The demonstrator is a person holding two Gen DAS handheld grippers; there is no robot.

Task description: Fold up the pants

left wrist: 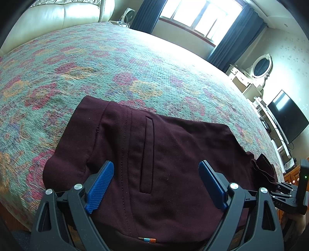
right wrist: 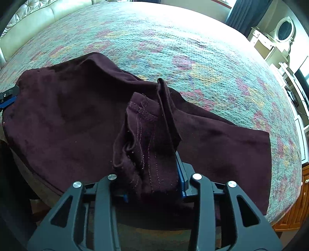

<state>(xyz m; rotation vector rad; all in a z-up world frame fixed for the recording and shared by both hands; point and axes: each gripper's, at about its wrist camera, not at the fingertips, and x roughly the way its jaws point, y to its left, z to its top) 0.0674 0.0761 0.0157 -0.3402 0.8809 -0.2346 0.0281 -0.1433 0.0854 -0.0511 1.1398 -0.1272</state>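
Dark maroon pants (left wrist: 154,154) lie on the bed near its front edge, seat side up with a welt pocket showing. My left gripper (left wrist: 156,171) is open above the waist end, its blue pads wide apart, holding nothing. My right gripper (right wrist: 152,173) is shut on a bunched fold of the pants (right wrist: 146,139) with visible stitching, lifted a little off the bed. The rest of the pants (right wrist: 67,115) spreads to the left and right beneath it. The right gripper also shows in the left wrist view (left wrist: 285,193) at the right edge, with cloth in it.
The bed has a floral green and pink cover (left wrist: 115,67). A cream headboard (left wrist: 58,17) is at the far left. A window with dark curtains (left wrist: 193,17), a white dresser with mirror (left wrist: 256,73) and a TV (left wrist: 287,117) stand to the right.
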